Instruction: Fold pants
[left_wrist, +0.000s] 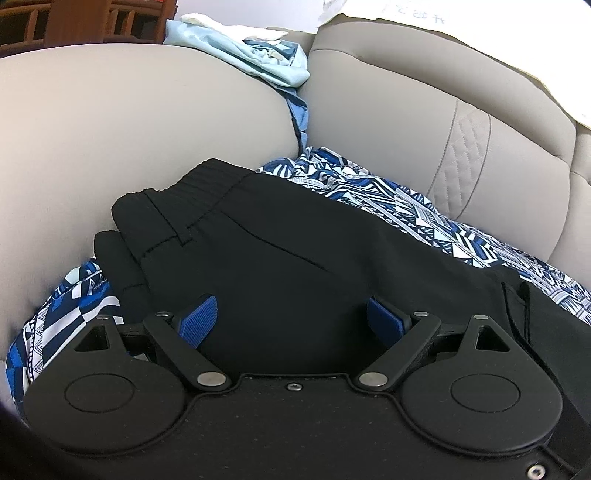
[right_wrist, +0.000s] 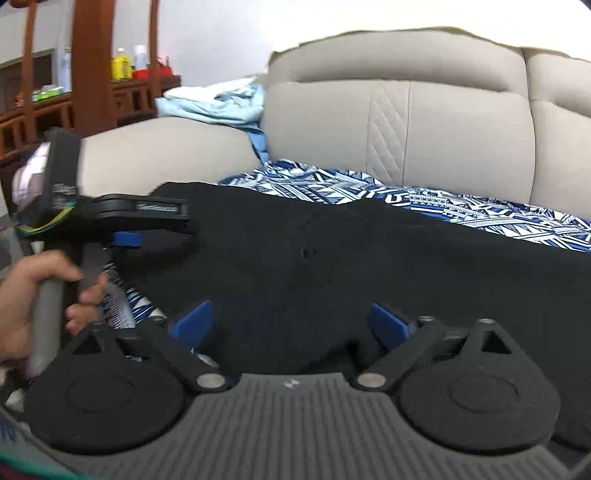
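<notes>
At the left side of the sofa (right_wrist: 443, 122) the wide beige armrest (left_wrist: 129, 129) rises, and behind it some light blue clothes (left_wrist: 266, 59) lie bunched in the corner where the armrest meets the backrest. In the right wrist view a person's hand (right_wrist: 33, 295) holds the grey handle of the left tongs (right_wrist: 162, 236) near this left edge; the left wrist view shows the blue pads (left_wrist: 199, 321) of these tongs spread wide and released, with the black cloth under them and nothing pinched. The black pants (left_wrist: 295, 258) lie flat on the seat over a blue and white patterned cloth (left_wrist: 424, 206), the elastic waistband toward the armrest and the rest stretching toward the right along the front edge of the seat. Further right, the right tongs (right_wrist: 291, 325) are also released, their pads far apart above the pants and not pressing on them. The patterned cloth shows behind the pants, along the foot of the backrest.
</notes>
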